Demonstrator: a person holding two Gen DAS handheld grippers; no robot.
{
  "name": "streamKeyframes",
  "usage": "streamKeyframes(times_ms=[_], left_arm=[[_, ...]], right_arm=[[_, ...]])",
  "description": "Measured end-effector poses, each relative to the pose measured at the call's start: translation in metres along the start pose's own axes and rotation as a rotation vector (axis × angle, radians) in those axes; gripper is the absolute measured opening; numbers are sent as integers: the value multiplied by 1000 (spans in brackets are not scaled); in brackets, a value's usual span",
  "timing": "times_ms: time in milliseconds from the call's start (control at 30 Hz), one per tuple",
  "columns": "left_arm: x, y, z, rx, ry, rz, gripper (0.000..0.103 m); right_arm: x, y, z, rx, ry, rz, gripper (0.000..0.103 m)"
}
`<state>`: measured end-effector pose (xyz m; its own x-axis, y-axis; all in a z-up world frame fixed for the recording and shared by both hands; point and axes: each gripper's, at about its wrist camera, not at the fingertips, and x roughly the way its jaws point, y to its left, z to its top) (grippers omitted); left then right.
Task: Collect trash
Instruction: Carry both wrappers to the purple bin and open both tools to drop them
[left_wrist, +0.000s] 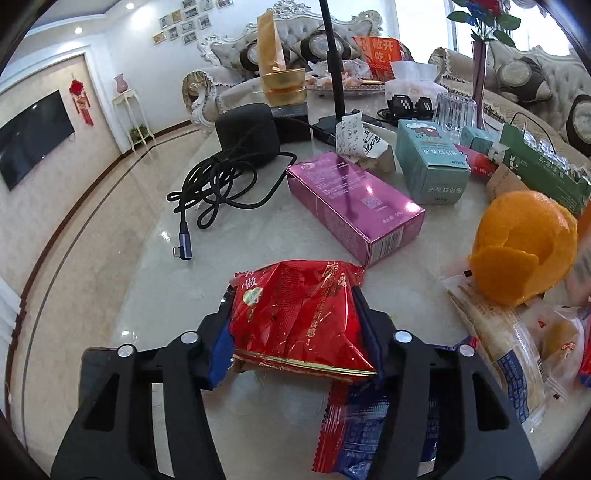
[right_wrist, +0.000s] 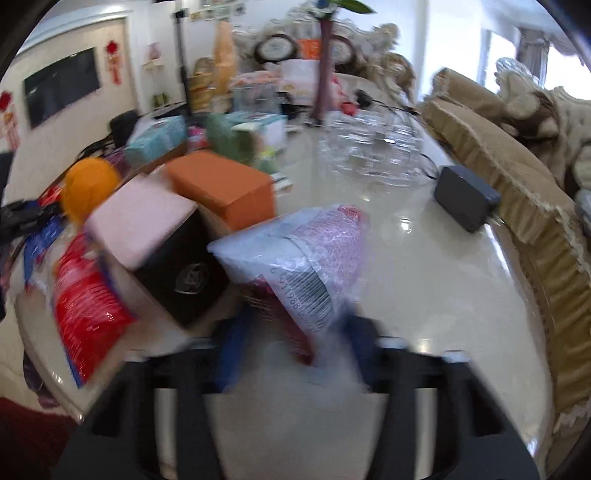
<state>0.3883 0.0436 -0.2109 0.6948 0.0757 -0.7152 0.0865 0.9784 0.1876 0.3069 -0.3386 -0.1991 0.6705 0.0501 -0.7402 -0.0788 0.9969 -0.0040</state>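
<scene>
My left gripper (left_wrist: 295, 314) is clamped on a light, crinkly red snack wrapper (left_wrist: 299, 314), near the pink box (left_wrist: 354, 206); my right gripper (right_wrist: 295, 332) pinches a limp clear plastic bag (right_wrist: 295, 258).

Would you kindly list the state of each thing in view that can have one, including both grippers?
left gripper: shut on the red wrapper
red wrapper: crumpled, held between the fingers
right gripper: shut on the plastic bag, view blurred
plastic bag: crumpled, held
orange peel: peeled open, lying on wrappers
purple box: closed, lying flat
teal box: closed, upright
black cable: loosely coiled, plug end free
</scene>
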Motion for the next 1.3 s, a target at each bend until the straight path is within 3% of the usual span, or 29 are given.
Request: streamKeyframes(times_ms=[67, 200, 467, 633, 733, 833, 933, 1100, 1167, 1300], left_arm=[[1, 2, 3, -13, 10, -7, 28], [3, 22, 7, -100, 17, -63, 19], [-24, 47, 16, -170, -52, -93, 17], [-103, 48, 6, -170, -140, -161, 17], [-167, 21, -33, -106, -143, -228, 17], [-199, -9, -90, -122, -62, -326, 17], [-195, -53, -167, -148, 98, -397, 17], [-118, -126, -286, -124, 425, -453, 17], [-88, -144, -318, -121, 544, -460, 17], [-62, -162, -343, -93, 686, -485, 20]], right_arm=[[0, -9, 3, 44, 18, 44, 23], [-4, -13, 0, 74, 11, 52, 18], [-50, -20, 12, 158, -107, 55, 16], [-113, 15, 8, 107, -164, 120, 16], [-161, 64, -26, 54, -134, 230, 16], [-172, 107, -65, 13, -31, 315, 16], [-134, 144, -124, -12, 176, 344, 16], [-35, 169, -200, -37, 472, 300, 16], [8, 172, -232, -49, 587, 248, 16], [52, 168, -271, -50, 753, 213, 17]])
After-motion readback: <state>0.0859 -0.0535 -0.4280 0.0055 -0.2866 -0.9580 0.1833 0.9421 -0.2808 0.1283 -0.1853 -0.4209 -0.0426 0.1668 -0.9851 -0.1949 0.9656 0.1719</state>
